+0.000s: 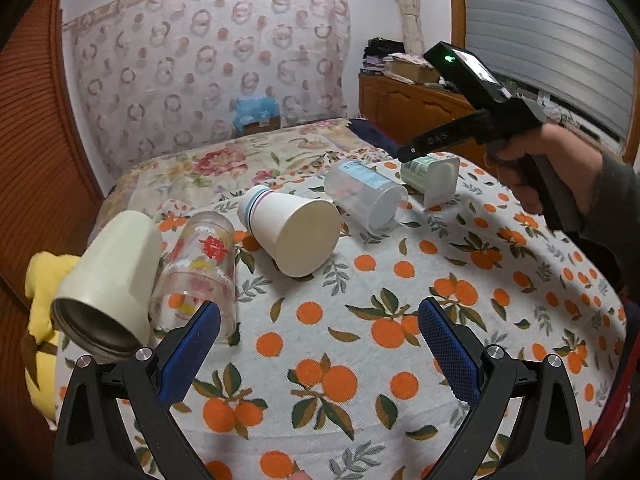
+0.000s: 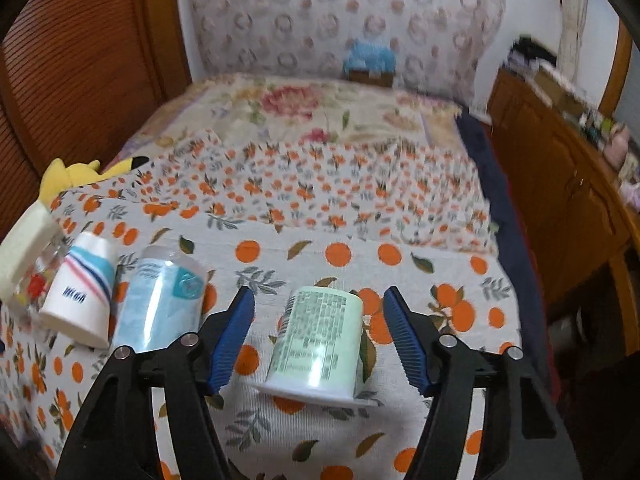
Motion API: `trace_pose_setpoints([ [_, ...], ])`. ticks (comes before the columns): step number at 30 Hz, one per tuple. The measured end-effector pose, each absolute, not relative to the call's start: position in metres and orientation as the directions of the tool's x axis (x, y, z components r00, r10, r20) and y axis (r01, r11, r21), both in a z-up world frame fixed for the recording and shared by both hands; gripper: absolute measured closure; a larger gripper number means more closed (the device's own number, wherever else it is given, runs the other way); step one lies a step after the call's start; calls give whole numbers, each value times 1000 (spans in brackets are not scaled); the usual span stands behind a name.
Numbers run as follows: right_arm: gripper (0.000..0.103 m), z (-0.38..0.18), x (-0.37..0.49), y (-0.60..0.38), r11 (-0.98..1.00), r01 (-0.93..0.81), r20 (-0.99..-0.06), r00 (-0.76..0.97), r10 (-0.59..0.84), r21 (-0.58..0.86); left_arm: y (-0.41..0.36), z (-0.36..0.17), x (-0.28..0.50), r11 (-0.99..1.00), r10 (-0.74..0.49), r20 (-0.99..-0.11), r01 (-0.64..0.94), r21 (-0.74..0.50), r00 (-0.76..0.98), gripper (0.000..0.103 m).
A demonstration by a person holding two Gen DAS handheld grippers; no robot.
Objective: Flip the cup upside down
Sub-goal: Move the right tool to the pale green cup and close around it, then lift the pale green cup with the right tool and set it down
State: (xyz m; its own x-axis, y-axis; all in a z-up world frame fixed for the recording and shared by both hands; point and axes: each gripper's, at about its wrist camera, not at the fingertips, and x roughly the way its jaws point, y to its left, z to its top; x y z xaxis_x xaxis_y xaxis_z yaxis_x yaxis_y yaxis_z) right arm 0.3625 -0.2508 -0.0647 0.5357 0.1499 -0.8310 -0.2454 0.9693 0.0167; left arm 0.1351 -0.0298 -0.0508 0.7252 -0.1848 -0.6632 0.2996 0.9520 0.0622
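Observation:
Several cups lie on their sides in a row on the orange-print cloth. In the right wrist view a green-labelled plastic cup (image 2: 320, 340) lies between my open right gripper's (image 2: 318, 328) blue fingers, mouth toward the camera, not gripped. Left of it lie a clear cup with a blue label (image 2: 160, 300) and a white paper cup (image 2: 80, 292). In the left wrist view my open, empty left gripper (image 1: 318, 328) hovers over the cloth in front of the paper cup (image 1: 292, 232), a printed glass (image 1: 200, 272) and a cream tumbler (image 1: 108, 284). The right gripper's body (image 1: 488, 100) hangs above the green cup (image 1: 432, 176).
A yellow plush toy (image 1: 40, 320) sits at the table's left edge. A bed with a floral cover (image 2: 312, 112) lies beyond the table. A wooden cabinet (image 2: 560, 184) stands on the right, a wooden shutter wall (image 1: 36, 160) on the left.

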Motion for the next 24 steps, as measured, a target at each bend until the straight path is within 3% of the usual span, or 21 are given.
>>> trace_pose_setpoints([
  [3,38,-72,372,-251,974,-223,-857,497,138,28,-31,-53,143,947,-195,-671,316,62,715,8],
  [9,51,-85,379,-245,975,-224,-905,416,88,-8,-32,-61,151,946,-223,-685,324,19,693,8],
  [17,52,-61,341,-242,958,-286,-893,437,110,-22,-29,-65,136,948,-243,-686,318,-17,686,8],
  [24,52,-38,284,-224,925,-378,-870,443,215,37,-10,-59,113,964,-215,-671,265,-29,709,8],
])
